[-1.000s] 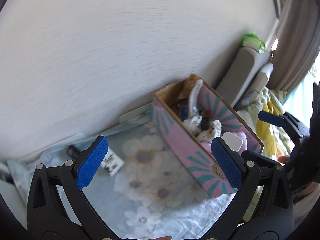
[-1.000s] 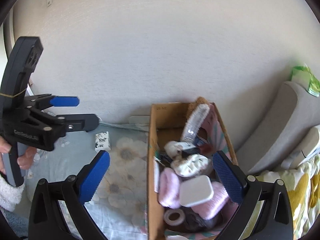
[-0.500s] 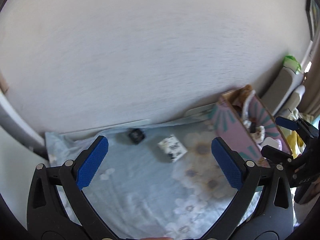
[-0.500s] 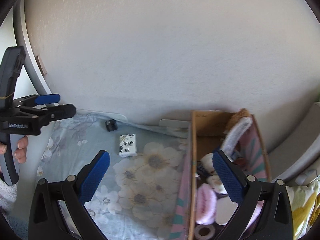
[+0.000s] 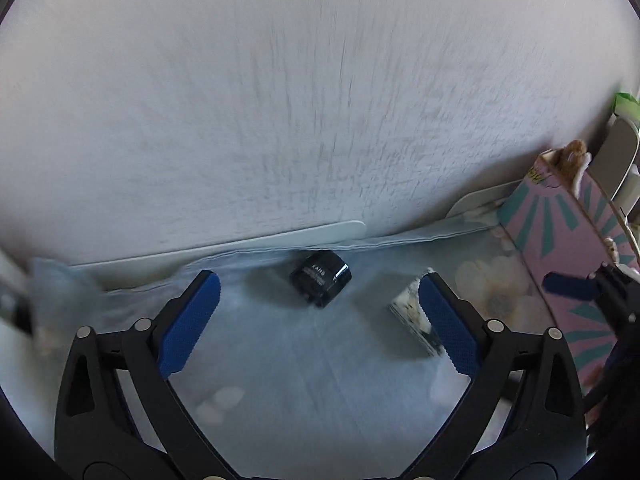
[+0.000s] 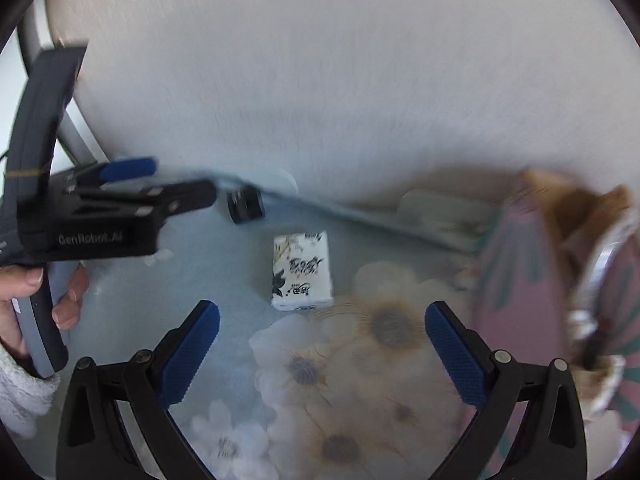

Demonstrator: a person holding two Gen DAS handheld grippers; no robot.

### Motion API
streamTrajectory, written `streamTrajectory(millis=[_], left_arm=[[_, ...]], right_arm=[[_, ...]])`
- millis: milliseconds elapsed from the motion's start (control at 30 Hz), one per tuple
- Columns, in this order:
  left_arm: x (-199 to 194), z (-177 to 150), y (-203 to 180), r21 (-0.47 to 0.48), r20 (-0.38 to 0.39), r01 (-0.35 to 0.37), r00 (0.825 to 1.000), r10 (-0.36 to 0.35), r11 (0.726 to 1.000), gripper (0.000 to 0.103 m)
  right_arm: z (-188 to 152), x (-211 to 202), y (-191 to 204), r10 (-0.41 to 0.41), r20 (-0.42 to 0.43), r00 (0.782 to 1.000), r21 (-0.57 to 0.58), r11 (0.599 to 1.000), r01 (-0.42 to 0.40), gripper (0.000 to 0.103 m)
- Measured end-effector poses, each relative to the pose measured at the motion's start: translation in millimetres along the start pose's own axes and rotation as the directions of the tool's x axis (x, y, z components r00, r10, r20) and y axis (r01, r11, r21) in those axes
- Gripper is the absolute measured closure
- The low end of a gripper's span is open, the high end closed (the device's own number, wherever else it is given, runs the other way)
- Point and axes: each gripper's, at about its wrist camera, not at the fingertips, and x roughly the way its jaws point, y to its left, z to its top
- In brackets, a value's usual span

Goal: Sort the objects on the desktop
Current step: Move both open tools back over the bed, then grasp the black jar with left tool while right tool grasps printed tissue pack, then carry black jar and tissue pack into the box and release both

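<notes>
L gripper (image 5: 318, 322) wide open, empty, lined up on the jar (image 5: 321, 279), prob to grab it; R gripper (image 6: 322, 354) wide open, empty, facing the packet (image 6: 302, 270); both items loose on worktop cloth (image 6: 224, 264); 1 jar, 1 packet, 1 box (image 5: 560, 248) at right w/ sorted stuff.

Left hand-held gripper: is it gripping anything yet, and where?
Nothing. The left hand-held gripper is open and empty, with the black jar lying ahead of its fingertips, untouched. The right hand-held gripper is empty too.
</notes>
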Motion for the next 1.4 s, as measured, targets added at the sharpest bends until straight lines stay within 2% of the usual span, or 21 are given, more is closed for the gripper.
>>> streamTrajectory(millis=[67,200,267,367,433,467,633,833,1100,1267,1400], left_arm=[[17.8,0.3,5.3,-0.029,-0.029,0.0,1.0,-0.001,1.0,0.009],[32.5,-2.6,9.3,-0.07,-0.04,-0.006,0.999,0.004,0.998,0.011],[39.8,-3.5,7.4,-0.064,-0.053,-0.019,0.998,0.016,0.998,0.02],[47.6,-5.3,5.7,-0.046,-0.066,-0.039,0.997,0.036,0.998,0.04],[49.4,-6.8,6.3,-0.047,-0.071,-0.046,0.997,0.043,0.998,0.058],[49.1,-7.6,6.5,-0.046,-0.07,-0.042,0.997,0.038,0.998,0.06],[43.7,-9.8,7.0,-0.039,-0.053,-0.046,0.998,0.044,0.998,0.061],[34.2,-8.0,7.6,-0.043,-0.048,-0.035,0.998,0.033,0.998,0.061],[-0.5,-3.6,1.4,-0.062,-0.04,-0.017,0.999,0.014,0.998,0.061],[-31.6,7.5,-2.3,-0.071,-0.056,0.004,0.998,-0.008,0.997,0.061],[-70.5,9.4,-3.4,-0.067,-0.049,0.035,0.998,-0.038,0.997,0.061]], right_arm=[[-0.8,15.1,3.0,0.001,-0.006,1.0,0.0,1.0,-0.001,0.001],[-0.7,36.0,7.5,-0.006,0.001,1.0,-0.006,1.0,0.006,0.001],[0.7,42.5,10.5,-0.012,0.003,1.0,-0.017,1.0,0.012,0.004],[2.7,52.6,14.7,-0.035,0.0,0.999,-0.041,0.999,0.035,0.009],[3.3,56.5,16.4,-0.06,0.014,0.998,-0.05,0.997,0.06,0.021],[3.4,57.9,17.2,-0.072,0.019,0.997,-0.055,0.996,0.072,0.023],[0.0,67.9,24.6,-0.068,0.0,0.998,-0.095,0.993,0.067,0.061],[-4.2,64.4,25.4,-0.083,0.014,0.996,-0.081,0.993,0.084,0.061],[-8.7,43.8,26.5,-0.068,0.005,0.998,-0.061,0.996,0.068,0.061],[-7.4,15.4,29.2,-0.054,-0.003,0.999,-0.048,0.997,0.054,0.061],[-0.9,-23.9,27.8,-0.044,0.018,0.999,-0.049,0.998,0.045,0.061]])
